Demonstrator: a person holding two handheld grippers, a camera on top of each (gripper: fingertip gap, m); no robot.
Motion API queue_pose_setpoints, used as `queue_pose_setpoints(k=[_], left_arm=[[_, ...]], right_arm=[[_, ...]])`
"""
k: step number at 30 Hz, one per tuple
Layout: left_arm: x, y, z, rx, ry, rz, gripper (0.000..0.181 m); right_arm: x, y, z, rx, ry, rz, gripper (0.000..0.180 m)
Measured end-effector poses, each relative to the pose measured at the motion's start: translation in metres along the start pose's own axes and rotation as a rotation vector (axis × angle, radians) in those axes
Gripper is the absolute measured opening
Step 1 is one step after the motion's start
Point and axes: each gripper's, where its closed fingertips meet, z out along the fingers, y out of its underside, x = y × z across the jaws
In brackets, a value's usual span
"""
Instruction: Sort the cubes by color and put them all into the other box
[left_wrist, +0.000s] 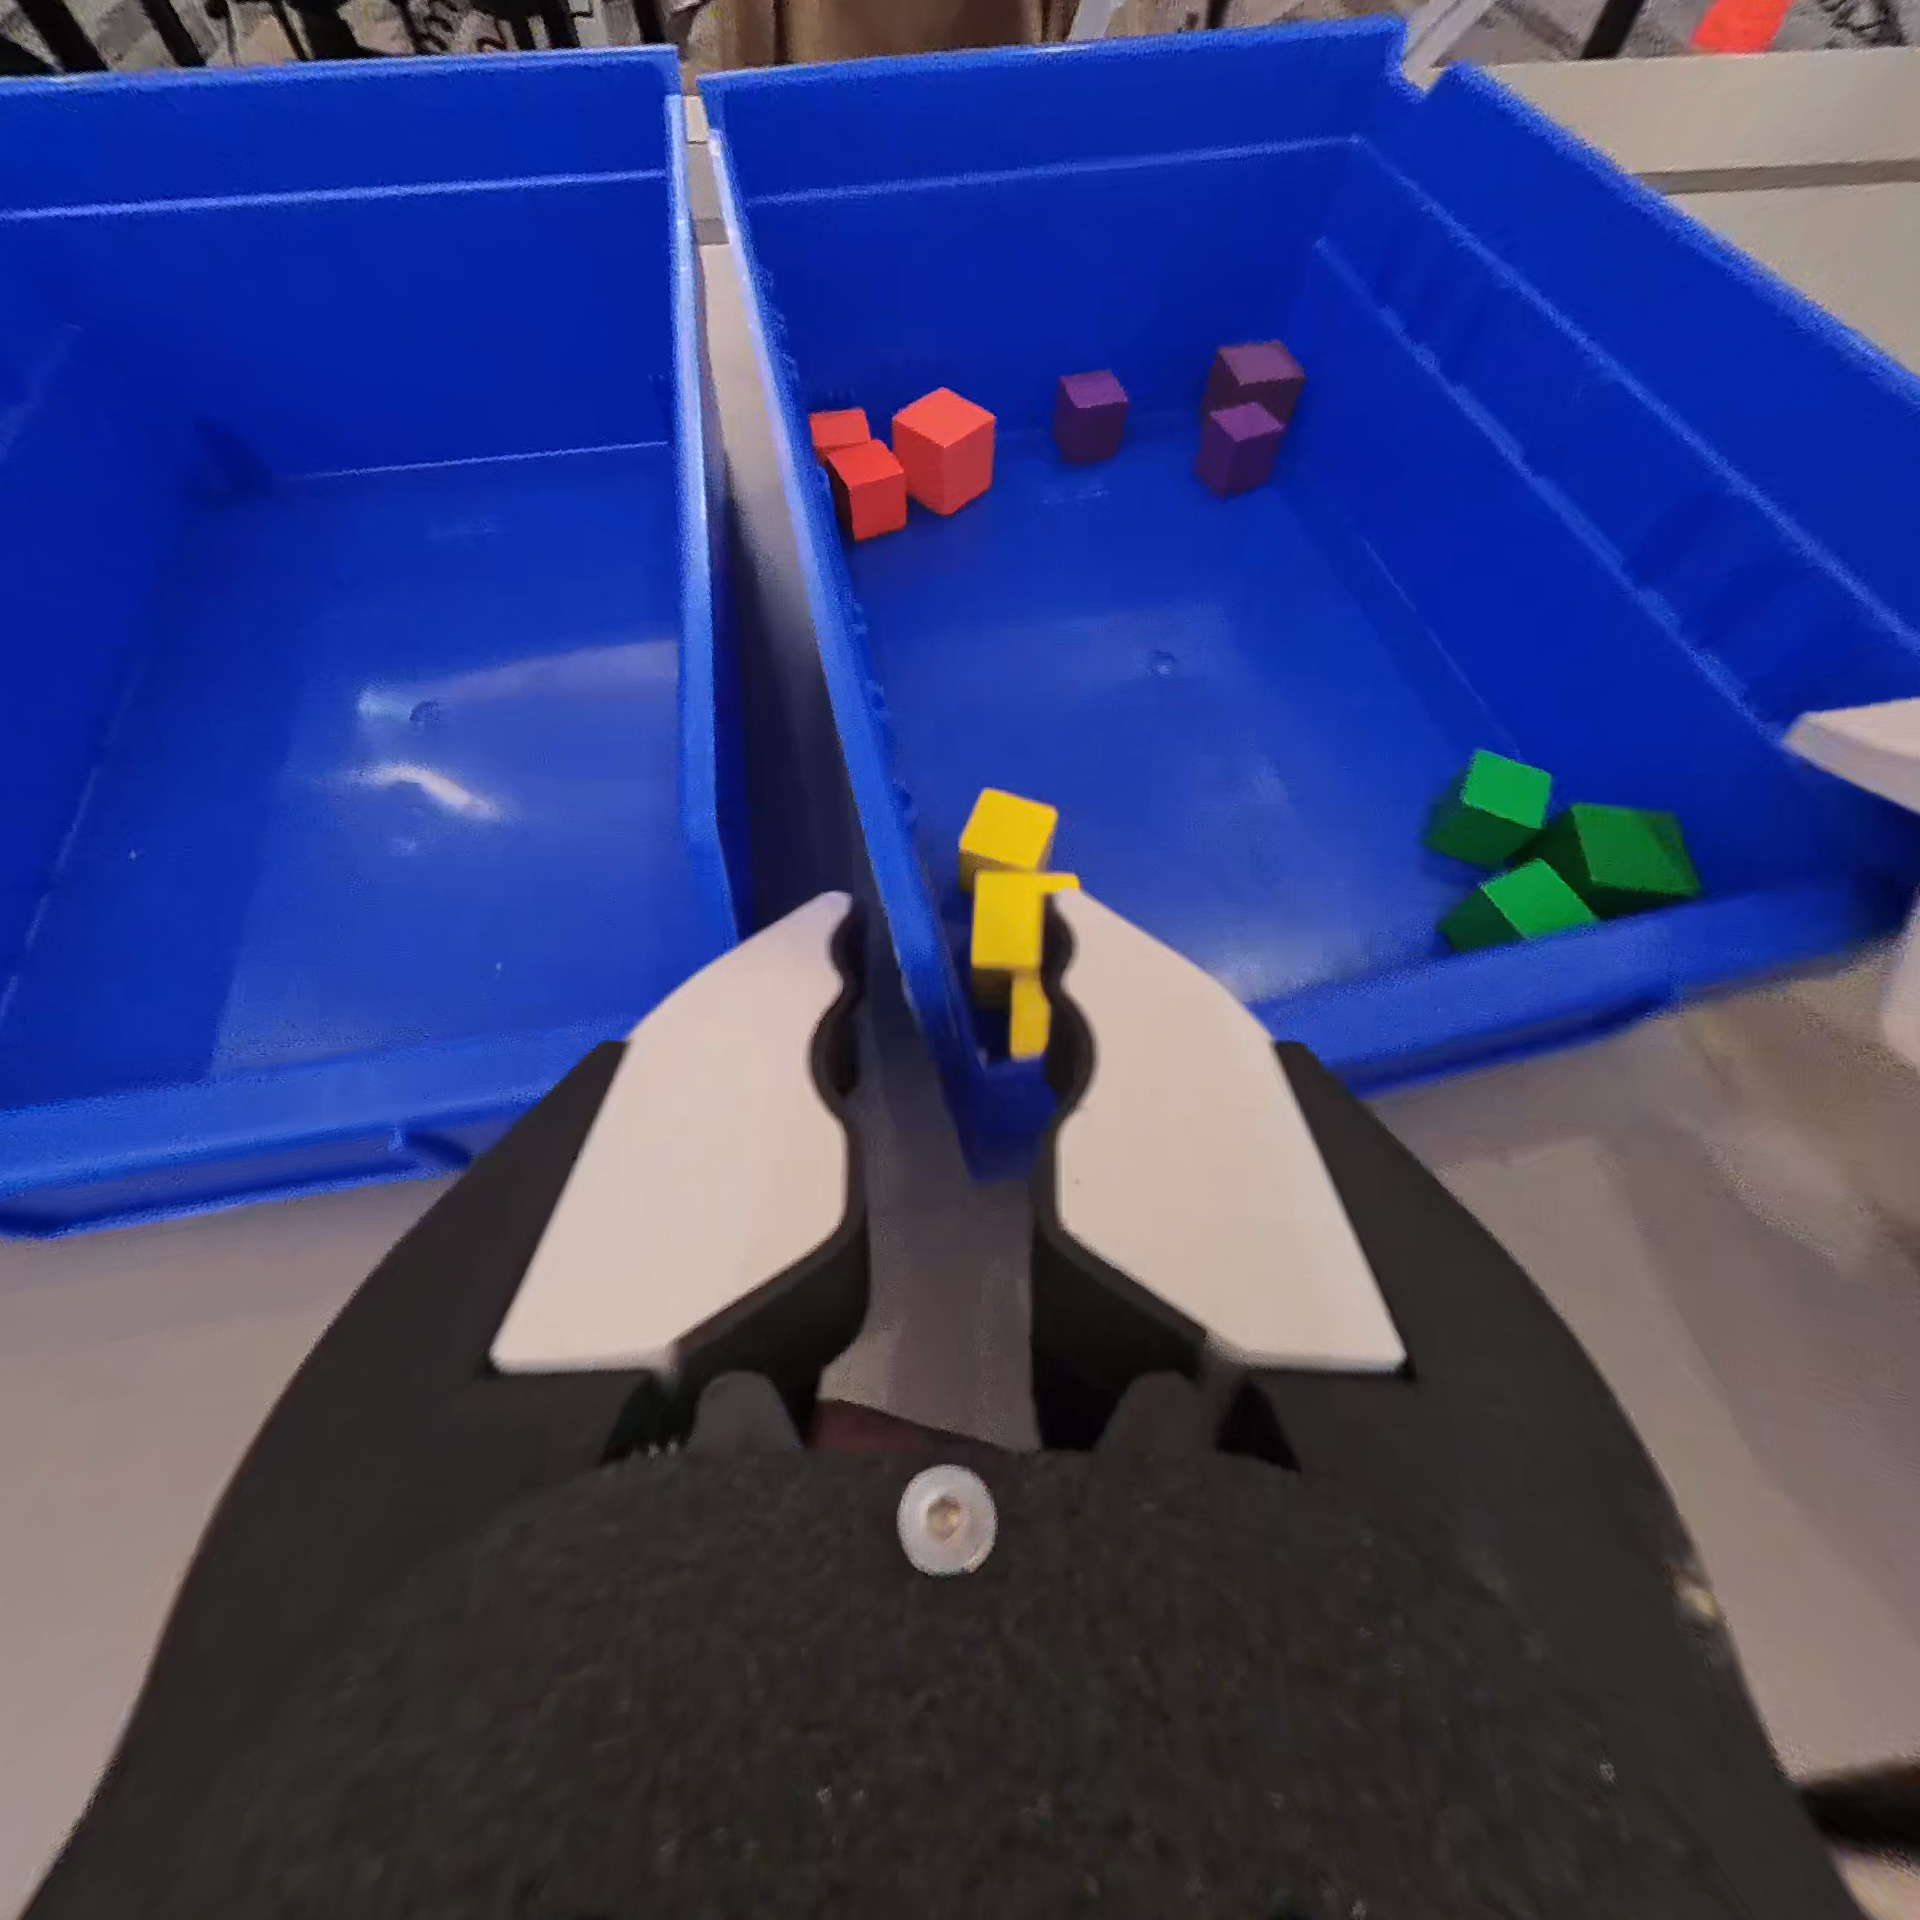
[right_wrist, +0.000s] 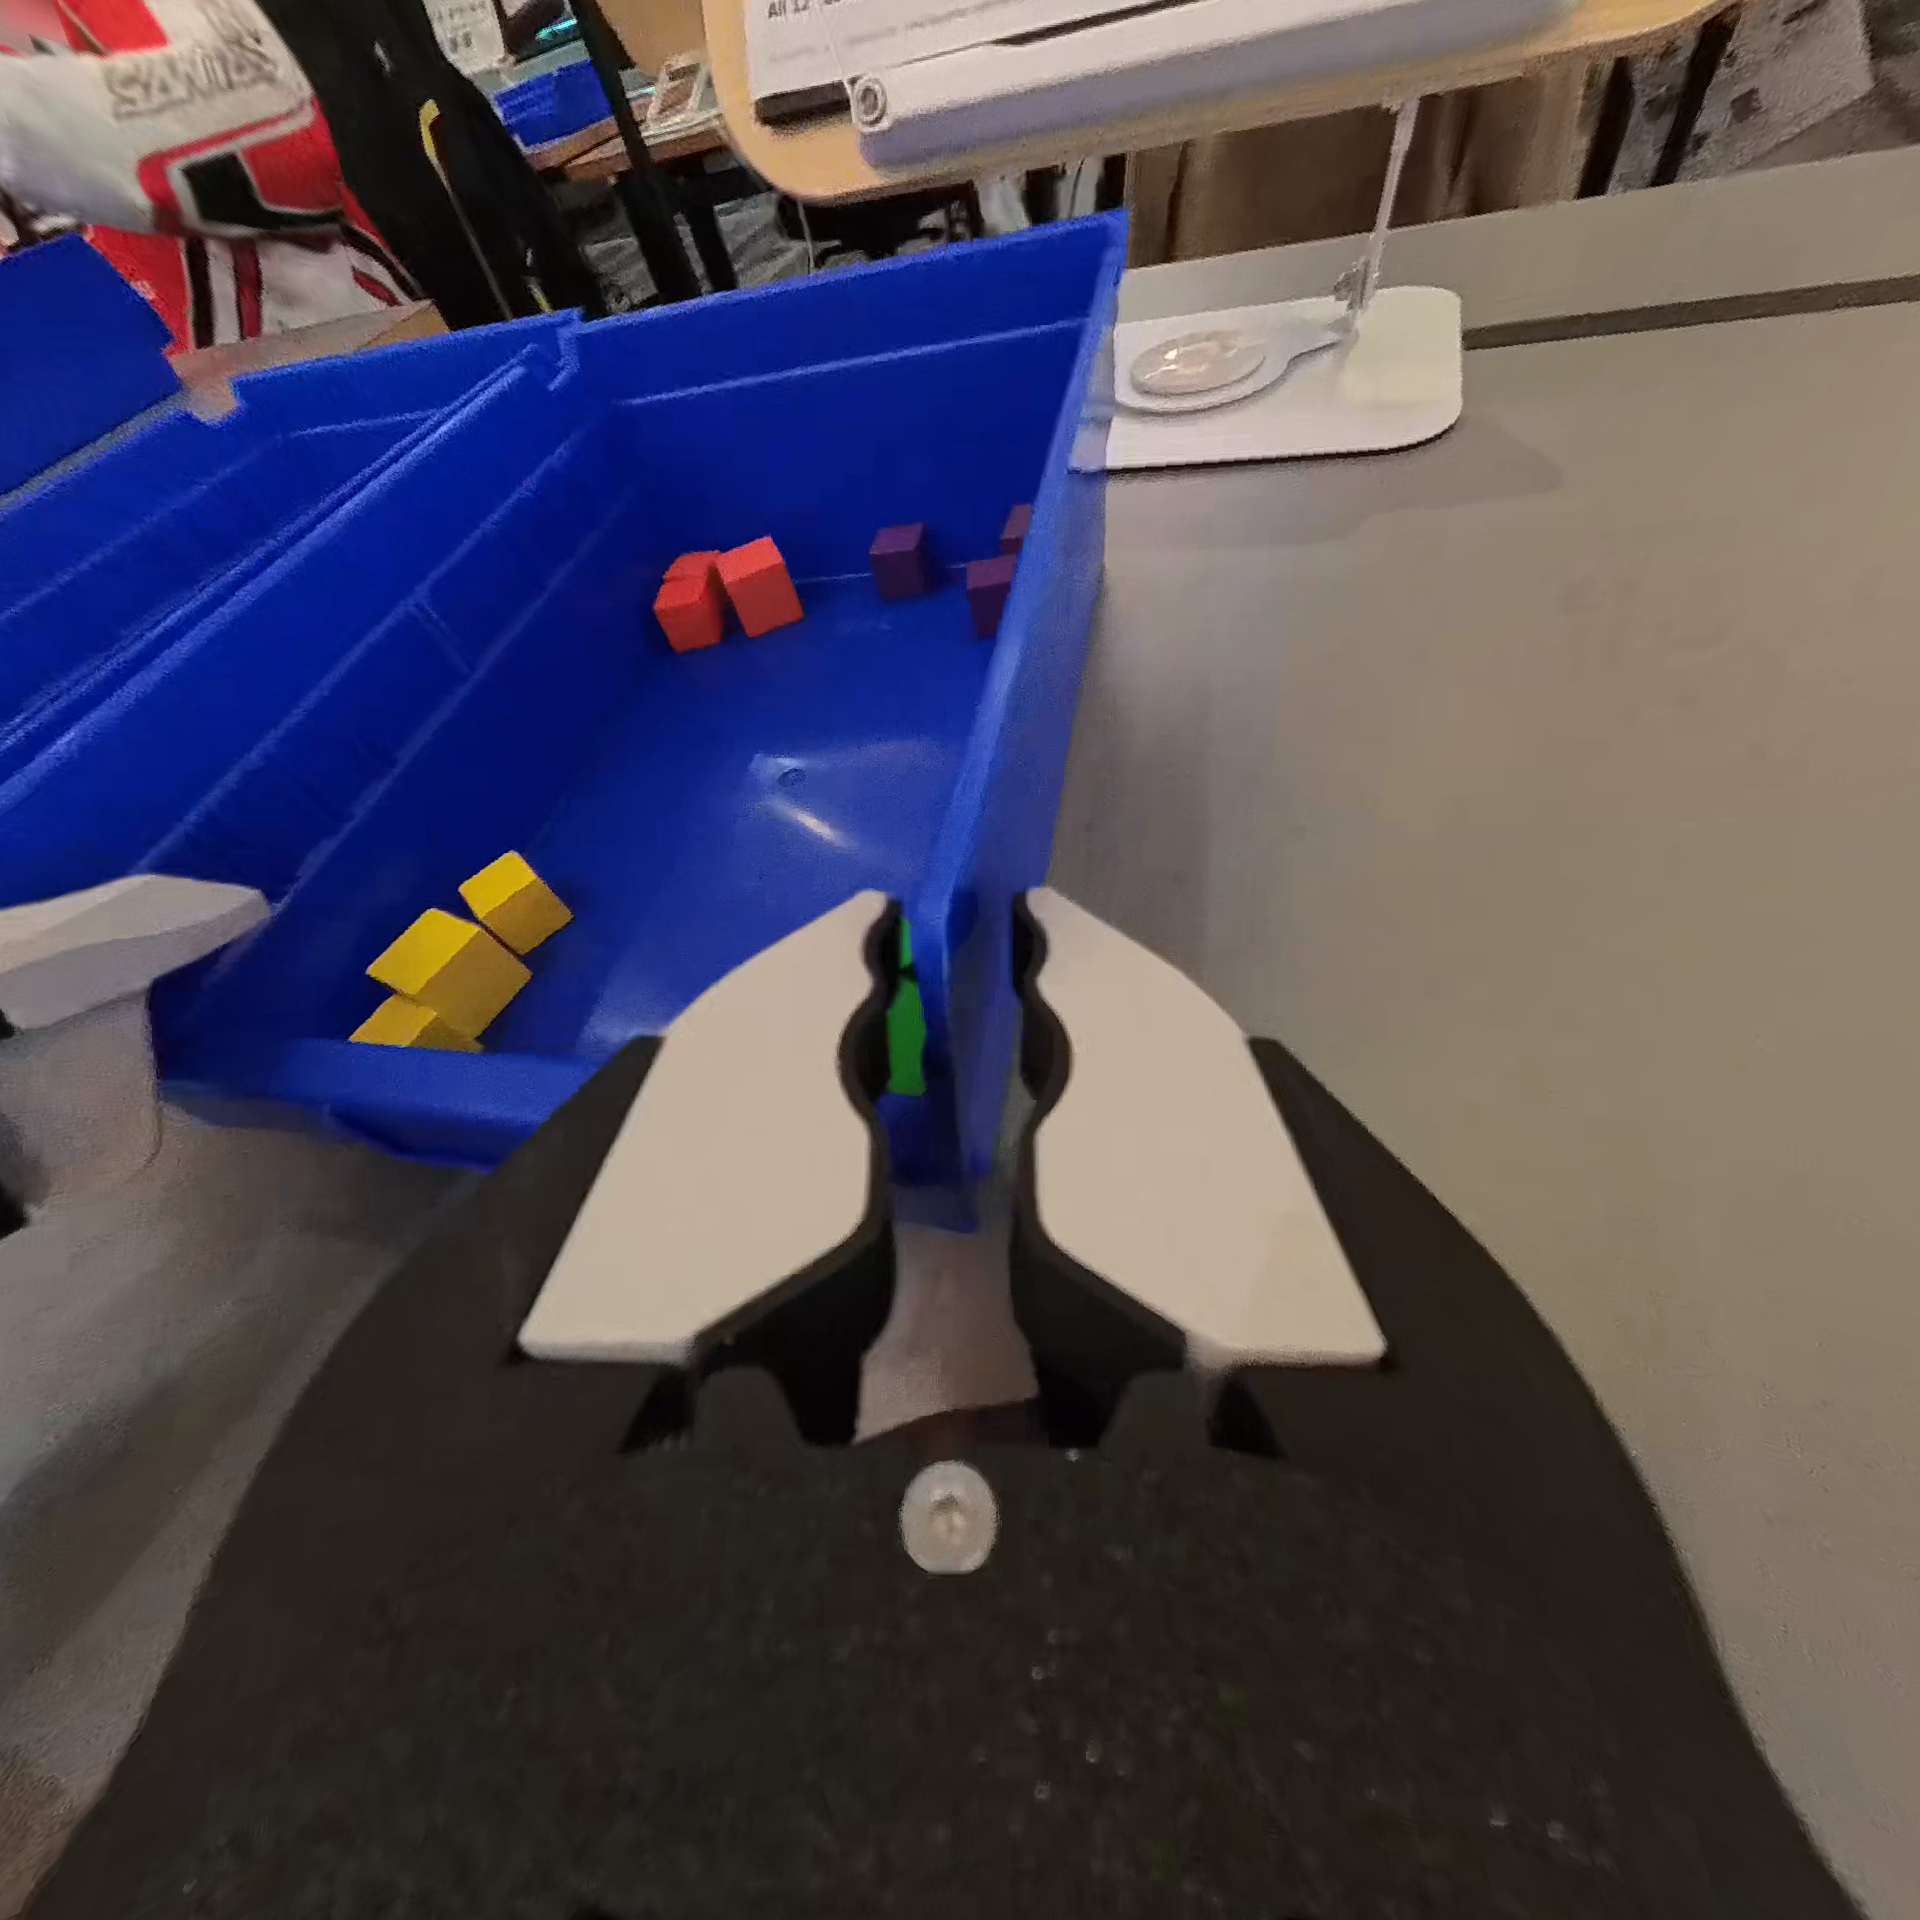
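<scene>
- Left wrist view: two blue bins side by side on the grey table (left_wrist: 1558, 1299). The left bin (left_wrist: 343, 727) shows no cubes; the right bin (left_wrist: 1195, 644) holds every cube I can see, already grouped by colour.
- Bins look like stiff moulded plastic, light, with slick walls — if you need to shift one, take the rim, not the wall face.
- Cubes, by cluster: green cubes (left_wrist: 1558, 852) at the near right corner, yellow cubes (left_wrist: 1008, 883) near left against the wall, red cubes (left_wrist: 914, 457) far left, purple cubes (left_wrist: 1226, 416) far right.
- They read as small painted wooden blocks — rigid, light, not fragile, a bit slippery. Pinch two opposite flat faces, never the corners. Touching neighbours will get nudged.
- Left gripper (left_wrist: 951, 914): fingers spread, nothing held, straddling the right bin's left wall near the yellows.
- Right gripper (right_wrist: 956, 914): fingers apart, holding nothing, straddling the right wall by the greens.
</scene>
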Motion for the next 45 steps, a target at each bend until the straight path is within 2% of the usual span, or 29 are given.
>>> queue_pose_setpoints(k=[1, 3, 5, 8, 10, 13, 17, 19, 20, 24, 28, 32, 35, 39, 40, 41, 42, 45], left_arm=[[0.0, 0.003, -0.01, 0.006, 0.013, -0.001, 0.042], [-0.008, 0.008, -0.04, 0.047, 0.031, -0.015, 0.043], [-0.034, 0.016, -0.076, 0.093, 0.016, -0.054, 0.04], [-0.115, 0.022, -0.107, 0.161, -0.129, -0.114, 0.041], [-0.17, 0.023, -0.102, 0.138, -0.217, -0.13, 0.049], [-0.225, 0.019, -0.071, 0.086, -0.274, -0.154, 0.049], [-0.239, 0.007, -0.024, 0.028, -0.221, -0.18, 0.047], [-0.249, 0.011, -0.012, -0.012, -0.267, -0.189, 0.03], [-0.249, 0.011, -0.01, -0.013, -0.257, -0.206, 0.013], [-0.24, 0.02, -0.023, -0.002, -0.183, -0.254, 0.003], [-0.235, 0.042, -0.065, 0.031, -0.251, -0.231, 0.002], [-0.22, 0.071, -0.118, 0.078, -0.29, -0.273, 0.004], [-0.208, 0.089, -0.152, 0.11, -0.333, -0.267, 0.003], [-0.182, 0.102, -0.18, 0.149, -0.37, -0.222, 0.003], [-0.178, 0.102, -0.186, 0.16, -0.407, -0.189, 0.004], [-0.173, 0.097, -0.194, 0.187, -0.435, -0.159, 0.004], [-0.165, 0.088, -0.202, 0.226, -0.436, -0.149, 0.006], [-0.139, 0.051, -0.223, 0.338, -0.443, -0.095, 0.007]], right_arm=[[0.002, 0.003, -0.003, -0.024, -0.014, 0.004, 0.04], [0.003, 0.006, -0.019, -0.024, -0.071, 0.01, 0.055], [0.004, 0.0, -0.047, 0.053, -0.125, 0.005, 0.057], [0.002, -0.014, -0.087, 0.19, -0.187, 0.013, 0.051], [-0.014, -0.023, -0.103, 0.232, -0.267, 0.022, 0.047], [-0.049, -0.027, -0.112, 0.232, -0.341, -0.021, 0.044], [-0.113, 0.007, -0.104, 0.133, -0.452, -0.131, 0.043], [-0.144, 0.038, -0.095, 0.037, -0.52, -0.134, 0.042], [-0.158, 0.052, -0.091, -0.006, -0.551, -0.125, 0.041], [-0.19, 0.083, -0.071, -0.056, -0.561, -0.086, 0.036], [-0.213, 0.085, -0.048, -0.094, -0.526, -0.071, 0.041], [-0.235, 0.066, -0.029, -0.037, -0.502, -0.019, 0.042], [-0.238, 0.055, -0.019, 0.016, -0.426, -0.057, 0.044], [-0.257, 0.072, -0.018, -0.075, -0.485, -0.111, 0.045], [-0.254, 0.07, -0.02, -0.074, -0.454, -0.125, 0.038], [-0.246, 0.063, -0.022, -0.047, -0.399, -0.148, 0.016], [-0.239, 0.052, -0.025, -0.001, -0.363, -0.185, 0.005], [-0.228, 0.021, -0.039, 0.057, -0.376, -0.131, 0.004]])
